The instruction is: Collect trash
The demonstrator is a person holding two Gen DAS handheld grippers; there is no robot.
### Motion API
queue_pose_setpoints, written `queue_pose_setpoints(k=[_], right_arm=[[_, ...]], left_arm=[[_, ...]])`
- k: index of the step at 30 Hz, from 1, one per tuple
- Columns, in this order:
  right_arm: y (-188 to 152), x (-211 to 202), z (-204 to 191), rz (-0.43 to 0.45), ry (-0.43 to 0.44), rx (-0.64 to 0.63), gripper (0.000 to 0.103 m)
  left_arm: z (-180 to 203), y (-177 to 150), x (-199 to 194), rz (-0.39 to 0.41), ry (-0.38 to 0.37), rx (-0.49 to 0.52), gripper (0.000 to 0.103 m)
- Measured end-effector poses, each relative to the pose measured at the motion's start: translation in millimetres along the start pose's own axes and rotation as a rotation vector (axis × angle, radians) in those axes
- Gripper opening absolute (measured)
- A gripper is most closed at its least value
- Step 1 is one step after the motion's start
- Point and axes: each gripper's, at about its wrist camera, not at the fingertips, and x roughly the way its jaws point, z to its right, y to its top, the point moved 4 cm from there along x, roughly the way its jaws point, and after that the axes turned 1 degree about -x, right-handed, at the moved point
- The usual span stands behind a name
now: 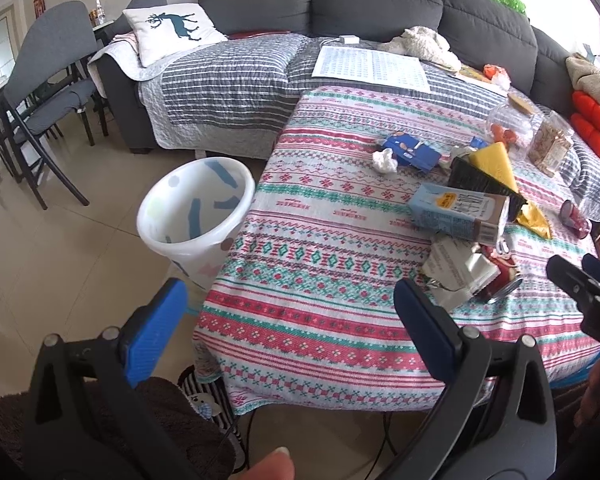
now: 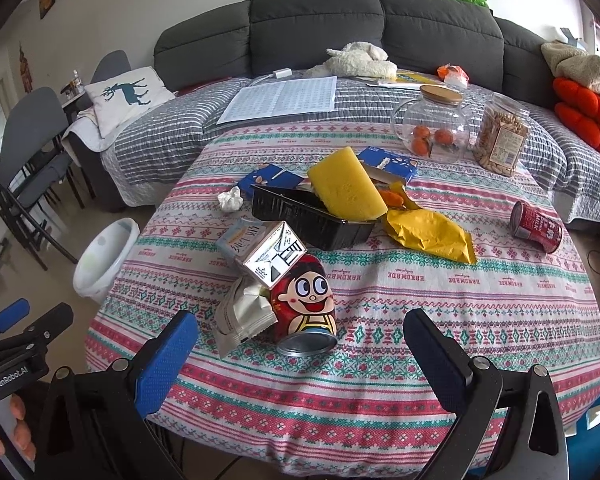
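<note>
Blue-padded right hand-held gripper [image 2: 300,344] hovers agape before cartoon can [image 2: 306,304].

Pink, teal and white knitted-style bands on the worktop cloth [image 2: 420,280]. Red can [image 2: 306,304] with cartoon face; yellow sponge [image 2: 346,188]; black tray [image 2: 300,216]; mustard-yellow wrapper [image 2: 428,232]; pale blue carton [image 1: 456,208]. White bin [image 1: 196,208] with blue strips. Charcoal sofa [image 2: 320,28], grey-and-white striped cover [image 1: 228,80]. Blue-padded fingers [image 2: 168,364].
</note>
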Motion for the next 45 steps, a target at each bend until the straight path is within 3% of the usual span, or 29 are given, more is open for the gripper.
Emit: queue_pose_setpoints(k=[16, 25, 28, 31, 34, 37, 41, 42, 45], right_arm=[[12.1, -11.1, 7.2, 0.01, 0.002, -0.011, 0.103], [75.3, -12.8, 48.1, -0.039, -0.02, 0.084, 0.103], [99.0, -2.0, 65.8, -0.046, -0.022, 0.12, 0.103], [110.6, 16.8, 85.5, -0.067, -0.043, 0.152, 0.103], [103.9, 44.1, 108.2, -0.113, -0.042, 0.21, 0.102], [100.6, 72.8, 129.1, -0.212, -0.053, 0.246, 0.09], [109.5, 89.0, 161.9, -0.209, -0.115, 0.297, 0.09], [111.6, 93.1, 170.8, -0.204, -0.141, 0.306, 0.09], [112.2, 106.2, 185.7, -0.223, -0.193, 0.319, 0.09]], left_arm=[[5.0, 0.5, 1.8, -0.011, 0.001, 0.017, 0.102], [30.5, 30.7, 21.8, -0.181, -0.176, 0.06, 0.102], [46.3, 54.4, 32.7, -0.185, -0.159, 0.113, 0.102], [63.3, 79.6, 52.9, -0.182, -0.159, 0.156, 0.102], [71.4, 101.8, 86.6, -0.211, -0.183, 0.103, 0.102], [80.6, 114.6, 118.0, -0.258, -0.228, 0.049, 0.102], [97.7, 127.5, 154.0, -0.294, -0.266, 0.002, 0.097], [102.1, 129.1, 164.0, -0.3, -0.266, -0.001, 0.095], [109.6, 128.7, 196.9, -0.355, -0.251, -0.015, 0.076]])
